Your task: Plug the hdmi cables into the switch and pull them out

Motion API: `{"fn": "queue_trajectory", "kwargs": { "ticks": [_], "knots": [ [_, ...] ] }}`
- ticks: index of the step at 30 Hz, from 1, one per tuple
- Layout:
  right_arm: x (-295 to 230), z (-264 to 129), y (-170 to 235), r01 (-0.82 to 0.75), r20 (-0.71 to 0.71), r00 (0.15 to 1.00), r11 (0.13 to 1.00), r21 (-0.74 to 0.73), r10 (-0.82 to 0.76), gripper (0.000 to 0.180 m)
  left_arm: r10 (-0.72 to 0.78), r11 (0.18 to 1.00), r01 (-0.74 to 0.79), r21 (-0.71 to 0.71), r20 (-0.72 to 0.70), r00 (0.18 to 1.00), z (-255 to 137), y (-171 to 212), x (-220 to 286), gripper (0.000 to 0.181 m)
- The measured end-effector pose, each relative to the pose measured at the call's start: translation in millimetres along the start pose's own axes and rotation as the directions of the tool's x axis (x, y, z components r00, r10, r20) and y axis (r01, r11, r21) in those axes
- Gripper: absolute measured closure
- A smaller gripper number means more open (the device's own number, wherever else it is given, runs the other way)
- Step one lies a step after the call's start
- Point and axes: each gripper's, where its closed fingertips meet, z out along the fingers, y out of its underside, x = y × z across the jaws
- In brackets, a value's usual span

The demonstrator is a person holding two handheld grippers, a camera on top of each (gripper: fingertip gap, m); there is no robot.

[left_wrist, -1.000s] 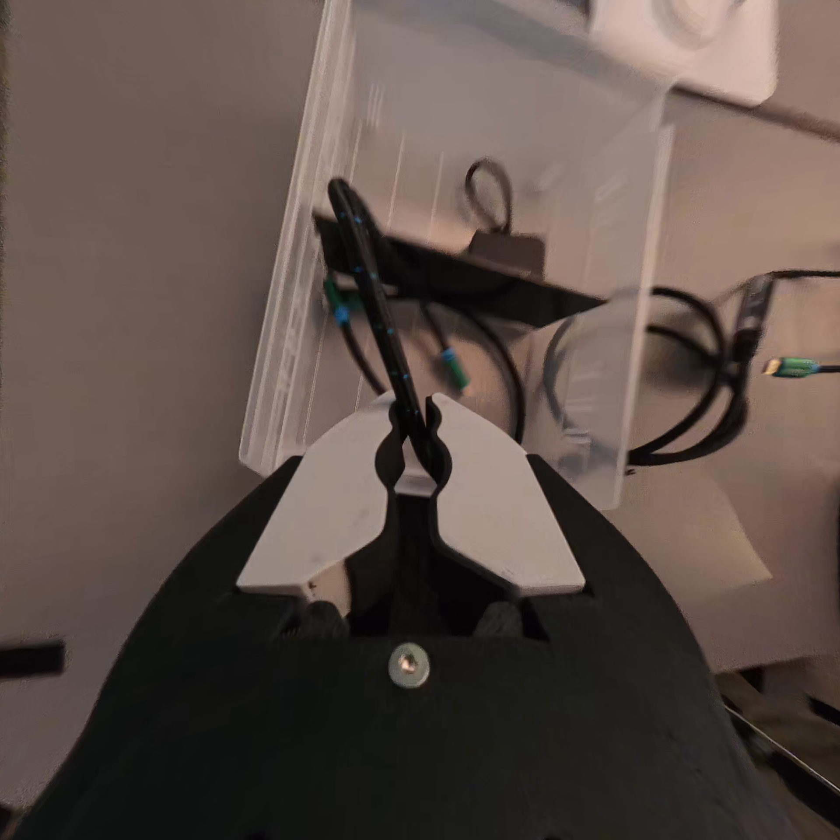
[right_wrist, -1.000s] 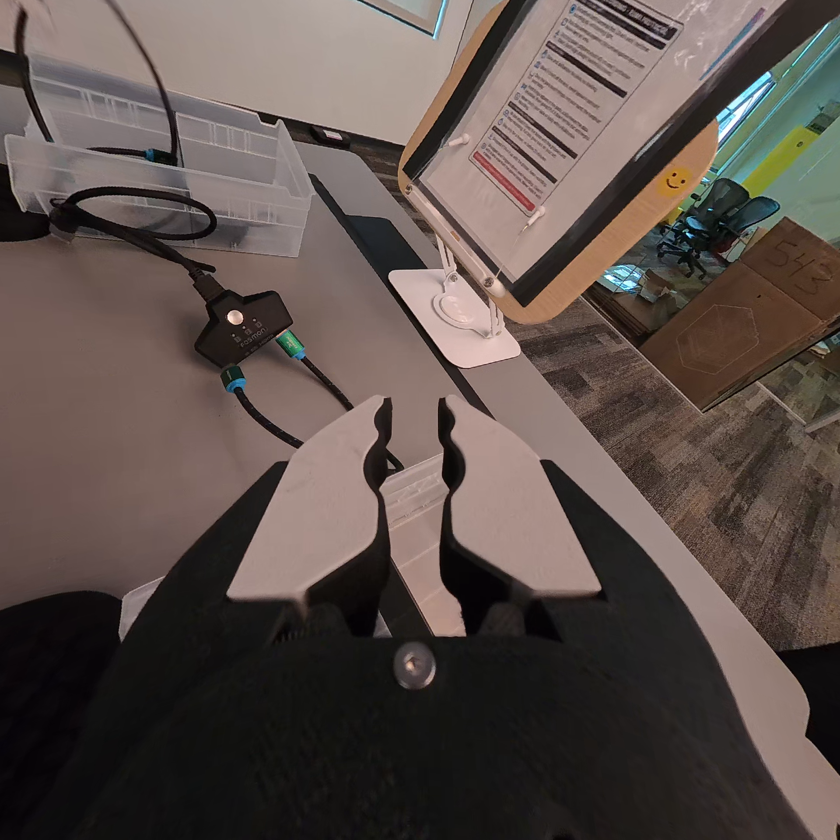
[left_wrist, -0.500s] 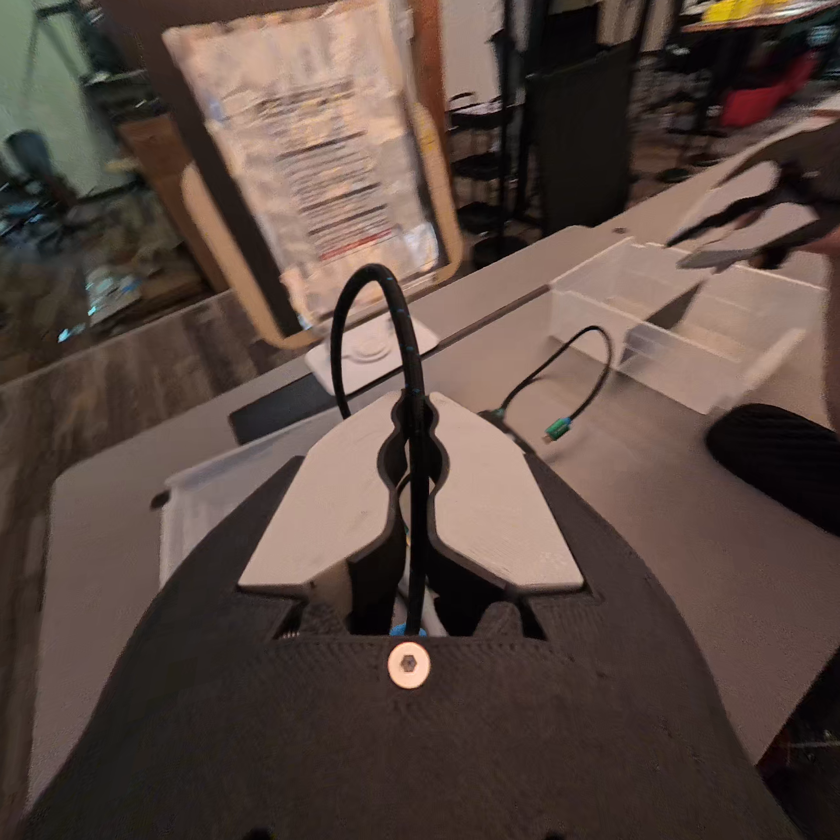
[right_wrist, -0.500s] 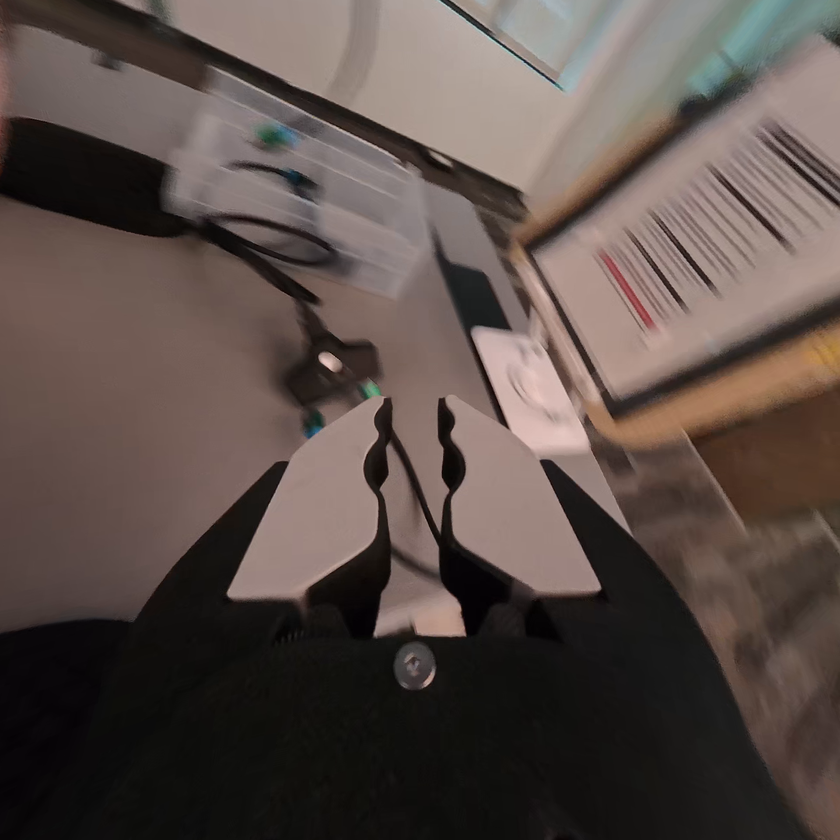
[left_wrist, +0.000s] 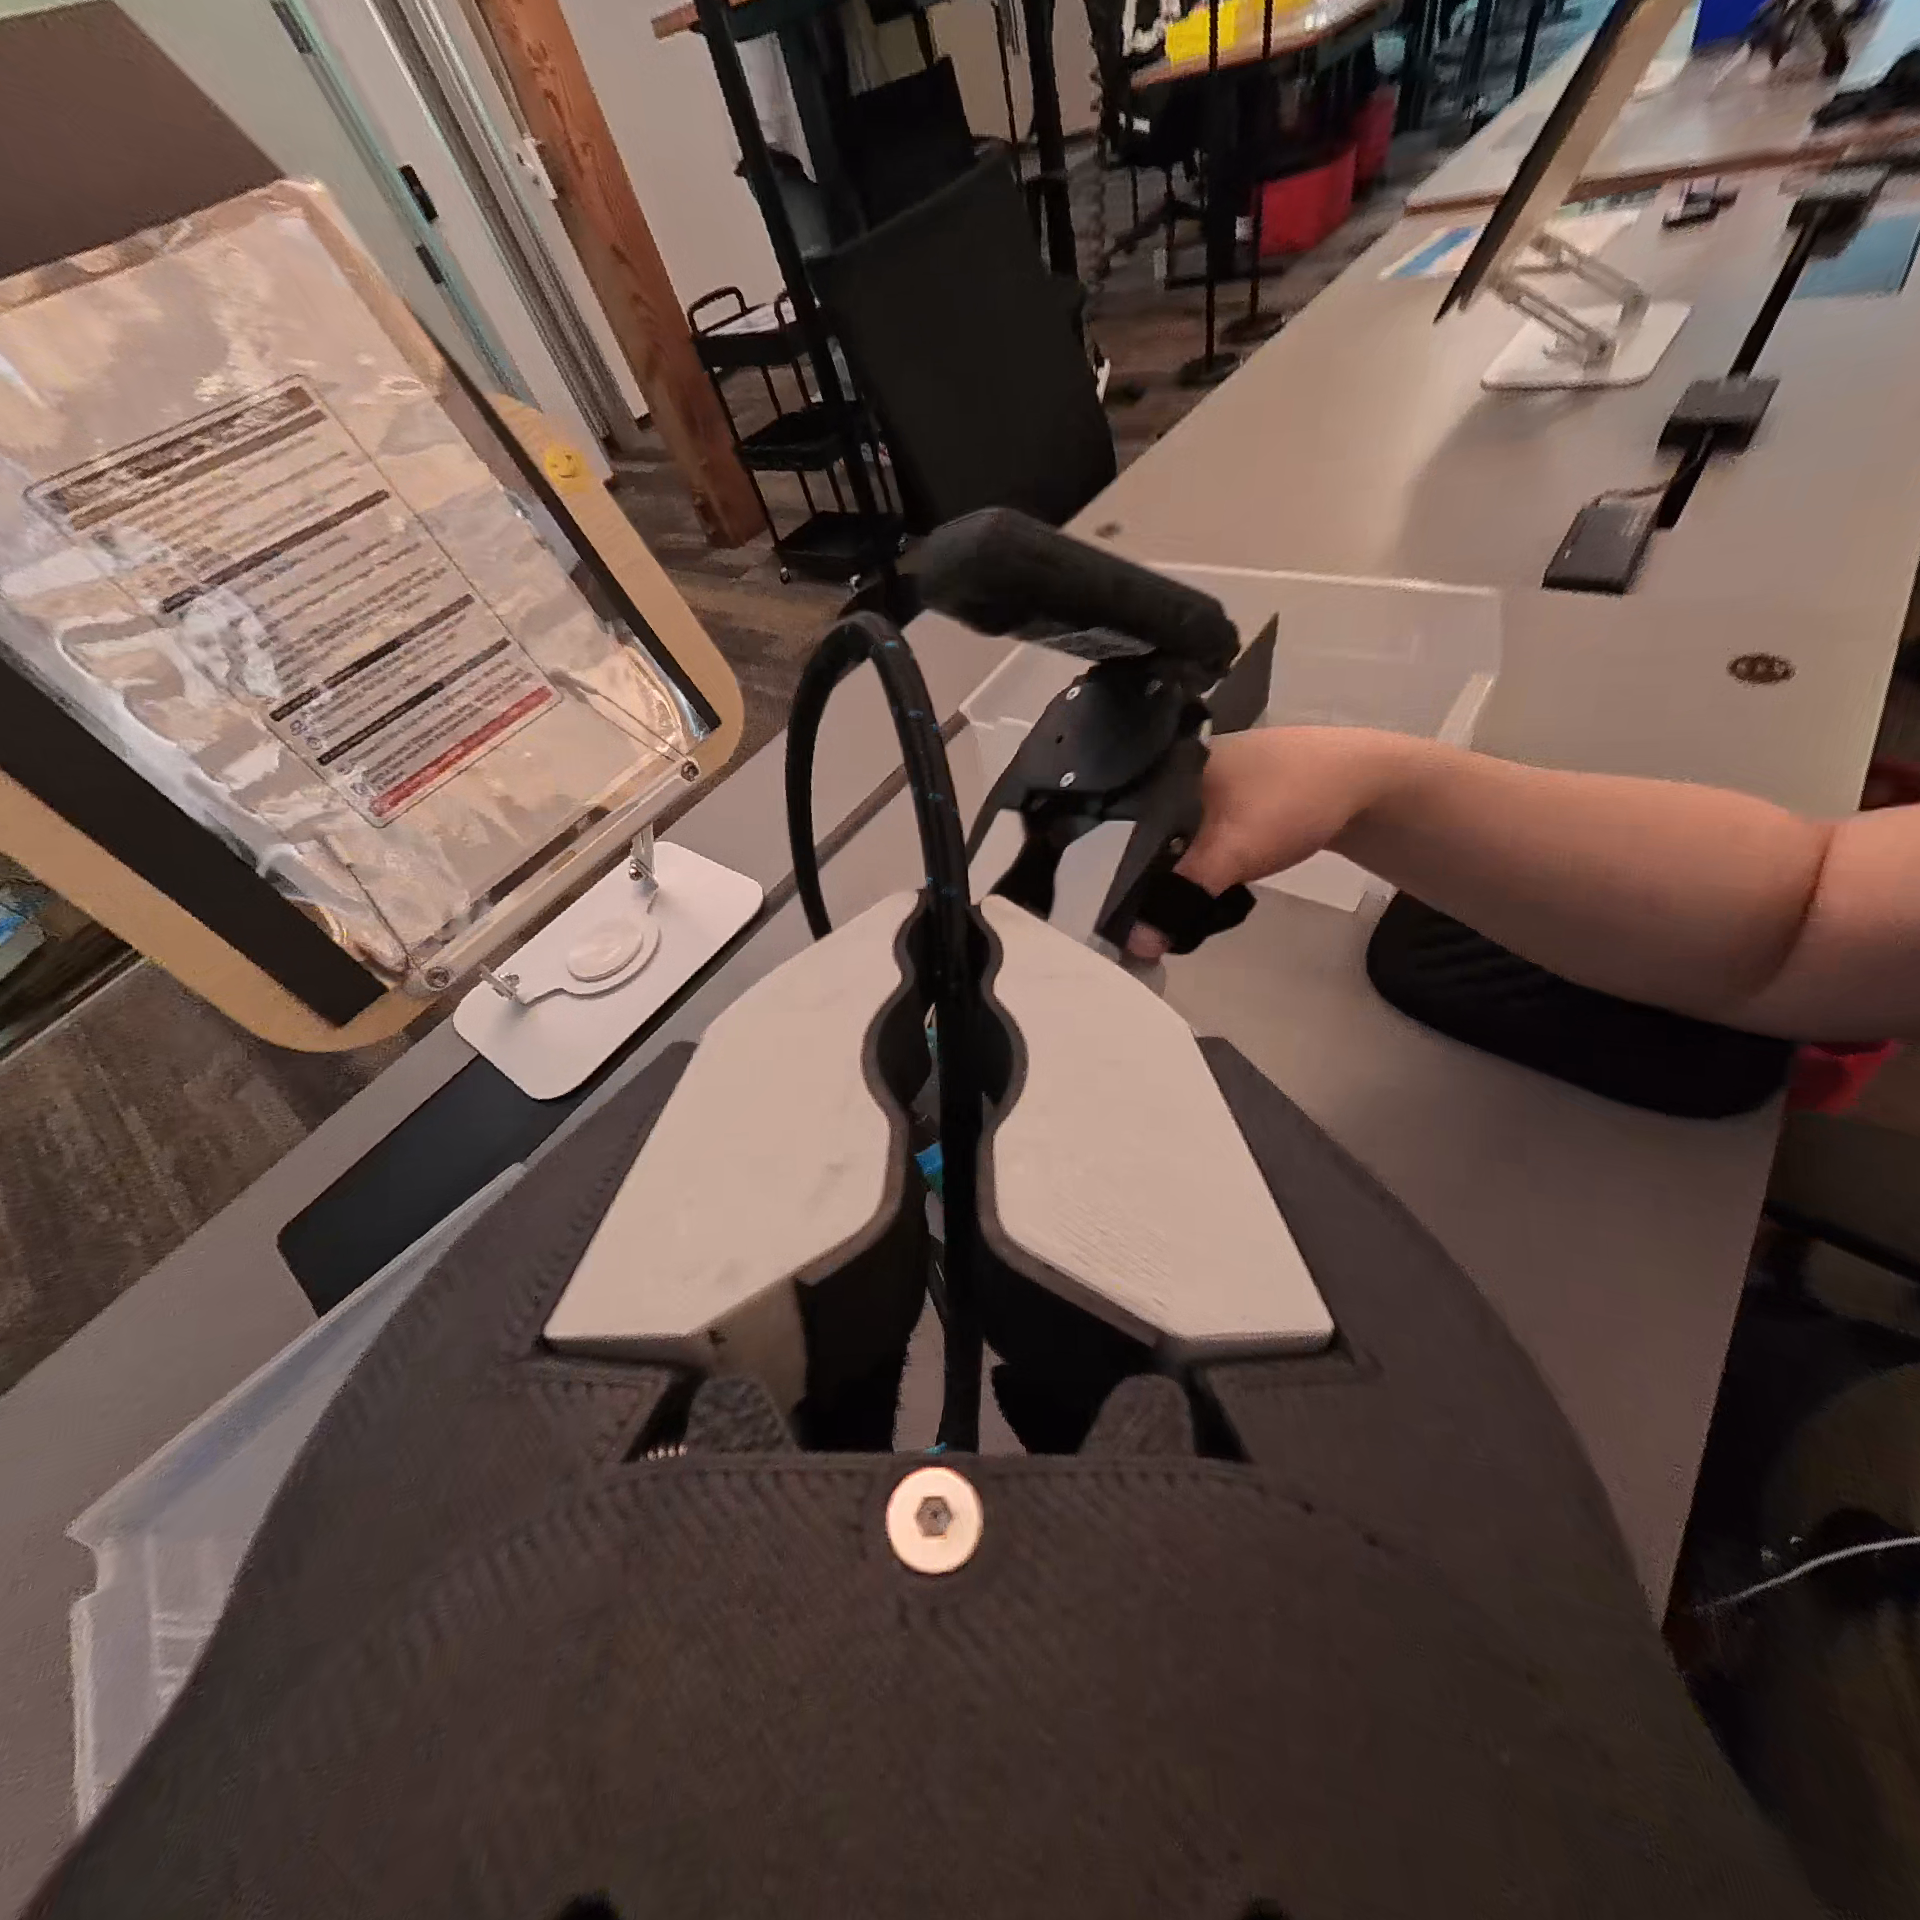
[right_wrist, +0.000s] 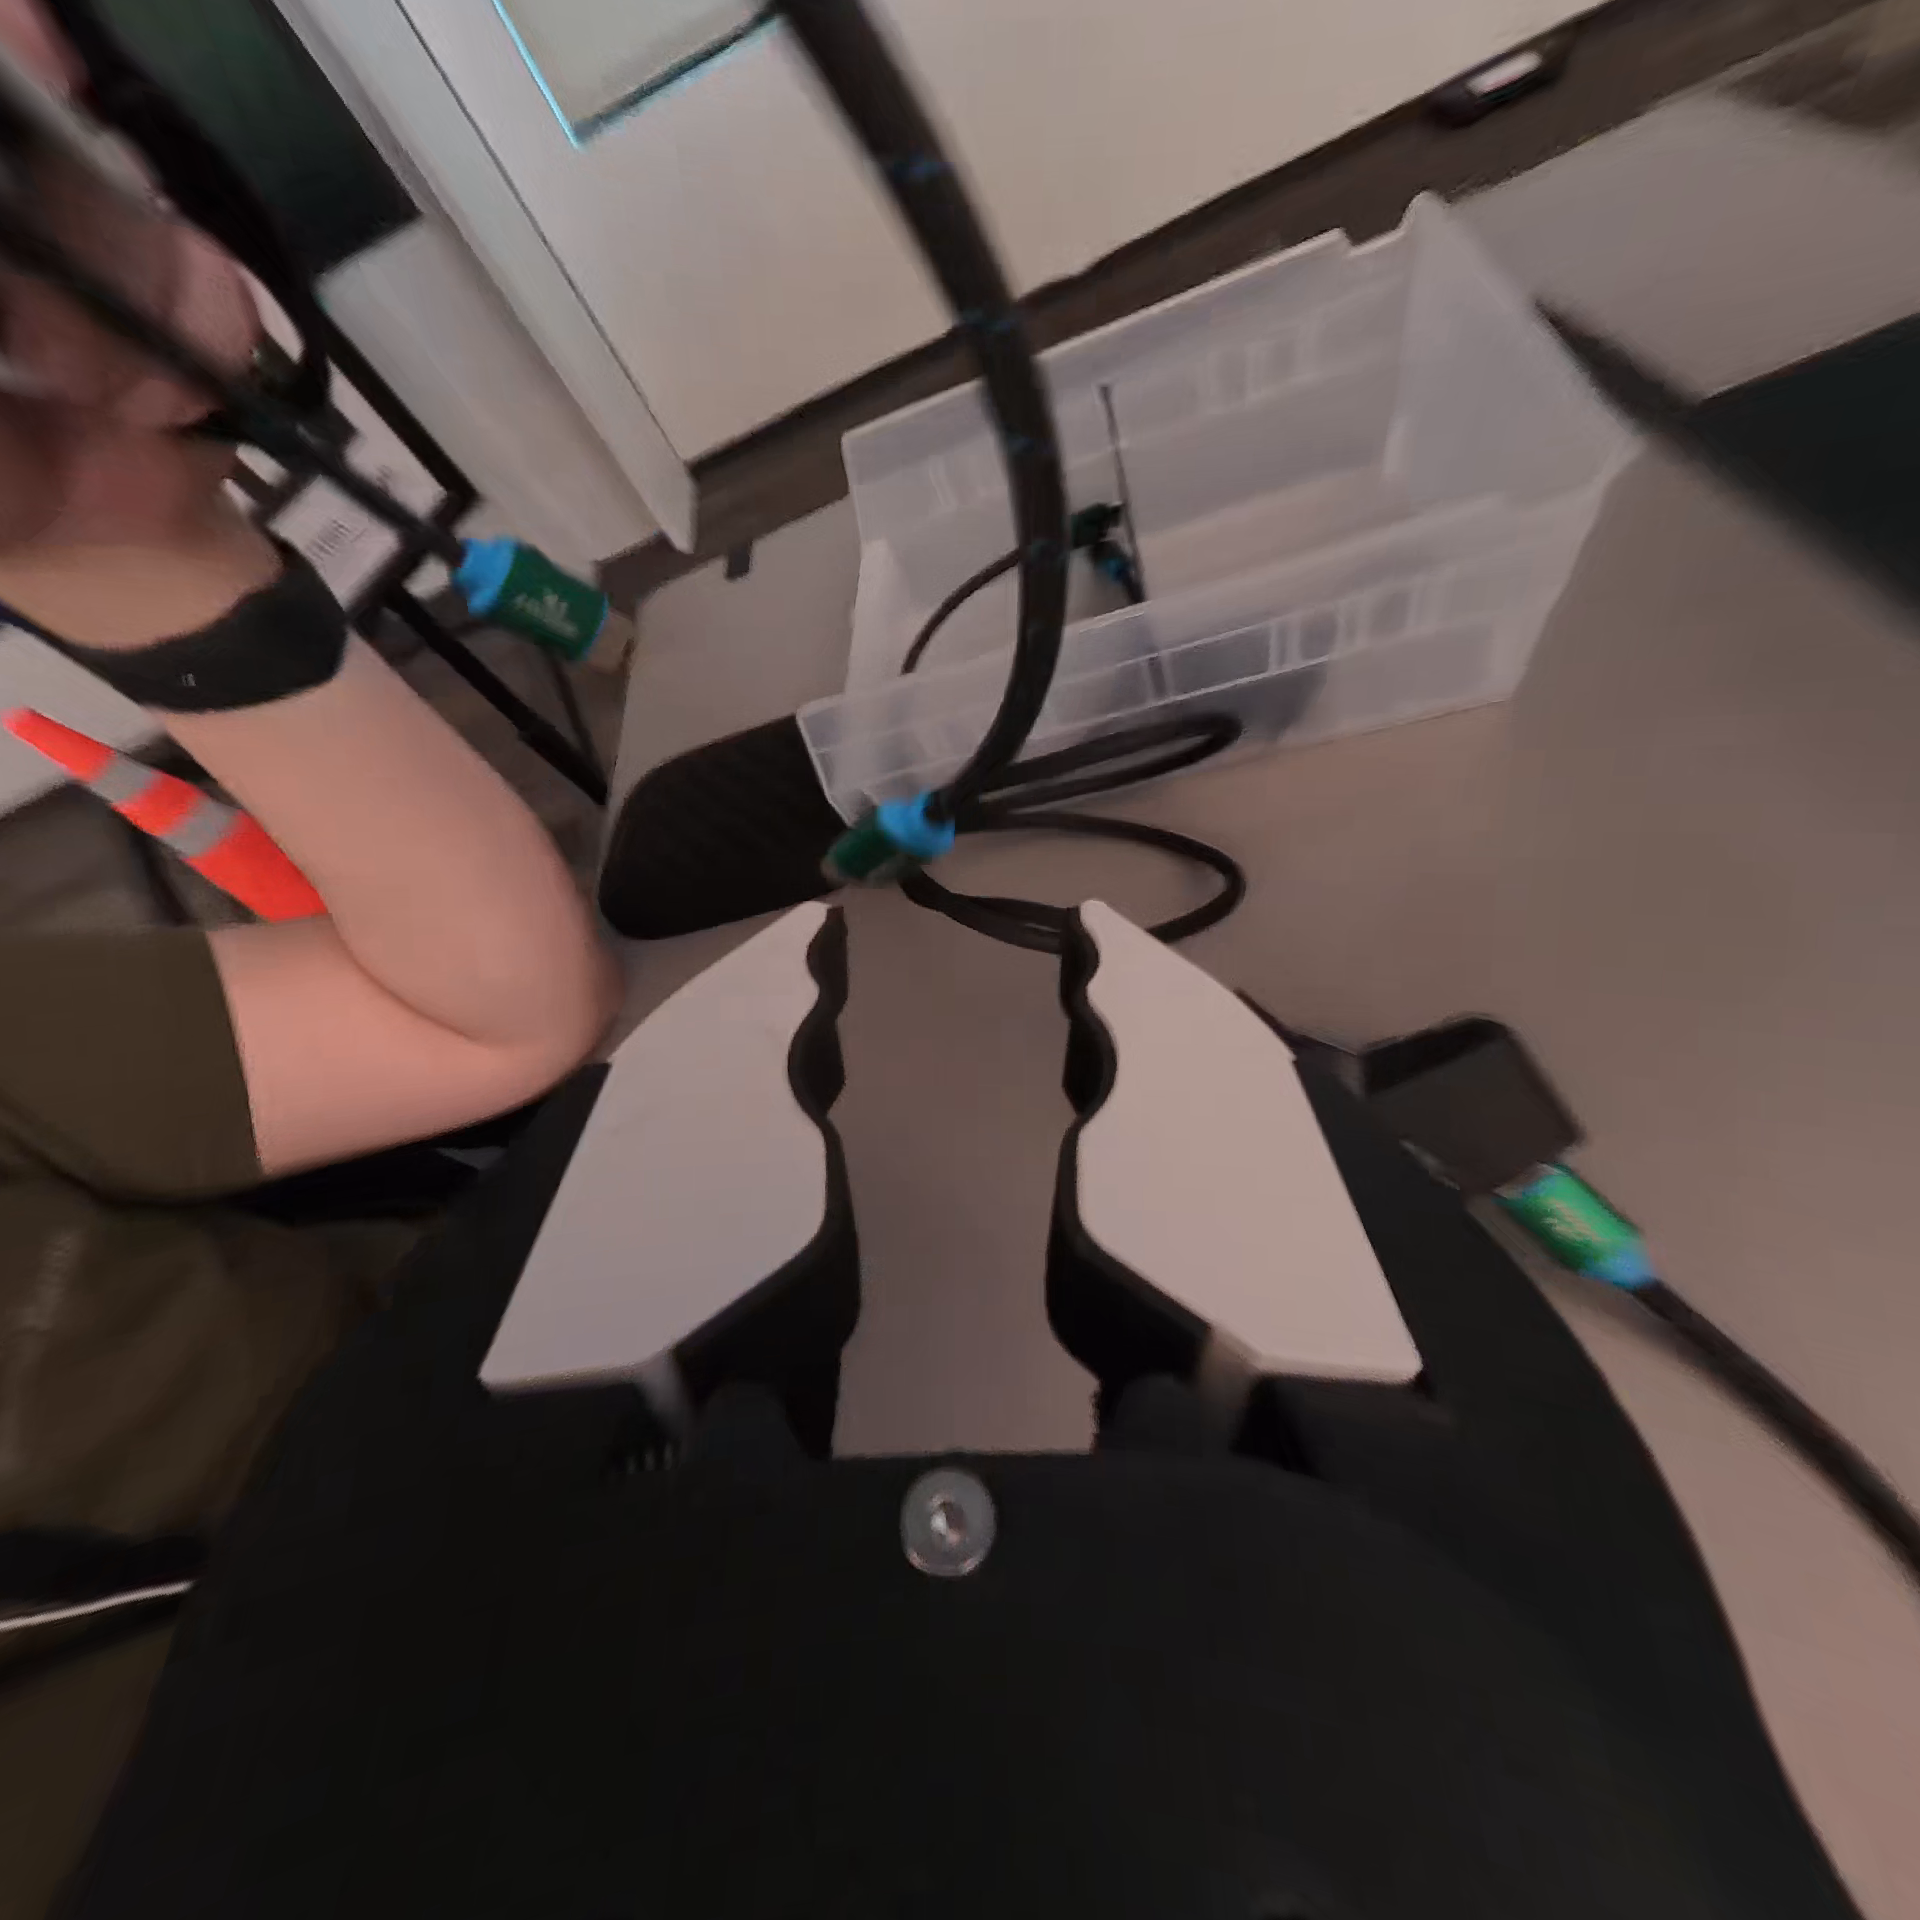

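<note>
The left gripper (left_wrist: pixel 943 920) is clamped on a black braided cable (left_wrist: pixel 940 821), which runs lengthwise between its grey fingers (left_wrist: pixel 1117 1132) from the gripper body out past the tips, then arches up and over to the left and curves back down behind the left finger. The right gripper (right_wrist: pixel 954 914) has its jaws apart with nothing between them, and bare grey table (right_wrist: pixel 1662 790) shows in the gap. In the right wrist view the same kind of braided cable hangs down from the top of the frame in a long curve, ending in a green plug with a blue collar (right_wrist: pixel 885 840) that points down and to the left, just beyond the right gripper's fingertips and above a loop of black cable (right_wrist: pixel 1132 894) lying on the table. Behind the loop stands a clear plastic bin (right_wrist: pixel 1455 436). The black switch (right_wrist: pixel 1465 1101) lies just right of the right gripper, with a second green plug (right_wrist: pixel 1569 1231) seated in it, its long axis slanting down to the right. A third green plug (right_wrist: pixel 540 603) shows at the far left beside the person's forearm (right_wrist: pixel 395 894). The left wrist view shows the right gripper farther off, held in a hand (left_wrist: pixel 1278 800), and a sign on a white stand (left_wrist: pixel 343 644).
</note>
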Motion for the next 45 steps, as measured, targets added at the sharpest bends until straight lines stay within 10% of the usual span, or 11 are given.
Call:
{"fn": "queue_trajectory", "kwargs": {
  "ticks": [17,34,39,45],
  "knots": [
    [7.0,12.0,25.7,-0.261,0.251,0.929,0.962,-0.084,0.274,0.159,0.068,0.995,-0.074,-0.073,-0.076,0.995,27.8,4.7,29.3,0.178],
    [9.0,-8.9,5.2,-0.141,0.258,0.958,0.989,0.050,0.124,0.173,0.095,0.995,-0.093,0.025,-0.146,0.985,38.0,-4.8,57.0,0.176],
    [10.6,-34.1,-12.9,-0.038,0.217,0.976,0.985,0.169,0.000,0.173,0.114,0.993,-0.119,-0.005,-0.265,0.957,43.1,0.8,84.9,0.114],
    [-10.2,-64.3,-31.3,0.184,0.162,0.959,0.943,0.276,-0.234,0.173,0.008,0.990,0.049,0.134,-0.391,0.920,10.1,-15.3,71.3,0.105]
  ]
}}
